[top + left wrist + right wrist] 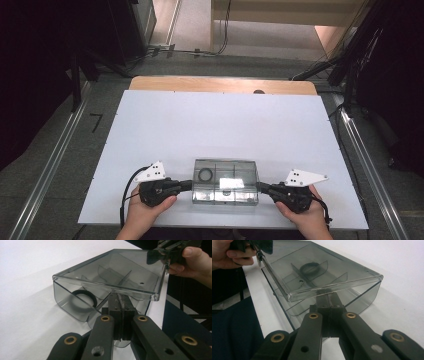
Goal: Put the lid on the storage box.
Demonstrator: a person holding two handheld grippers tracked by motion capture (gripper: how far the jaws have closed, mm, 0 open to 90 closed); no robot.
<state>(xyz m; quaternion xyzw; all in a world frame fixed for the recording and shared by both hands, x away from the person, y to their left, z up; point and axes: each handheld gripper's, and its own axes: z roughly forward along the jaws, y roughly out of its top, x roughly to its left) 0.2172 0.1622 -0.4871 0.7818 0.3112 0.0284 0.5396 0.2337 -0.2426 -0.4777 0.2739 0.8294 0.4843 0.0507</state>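
The smoked clear box (225, 181) sits at the table's (220, 120) near edge, lid closed, a black ring (205, 175) inside. The left gripper (189, 185) and right gripper (261, 187) press against its ends, jaws pressed together (apparently pinching nothing); lifting or opening looks not yet begun.

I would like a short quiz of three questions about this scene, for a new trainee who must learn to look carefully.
1. True or false: the left gripper and the right gripper are at opposite short ends of the clear plastic compartment box.
2. What lies inside the box? A) a black ring B) a screw C) a coin
3. Fill in: the fingers of both grippers are ____ (open or shut).

Key
1. True. One gripper is at each end of the box, which is near the front edge of the white table.
2. A. The black ring lies in a far compartment towards the left gripper.
3. Shut.
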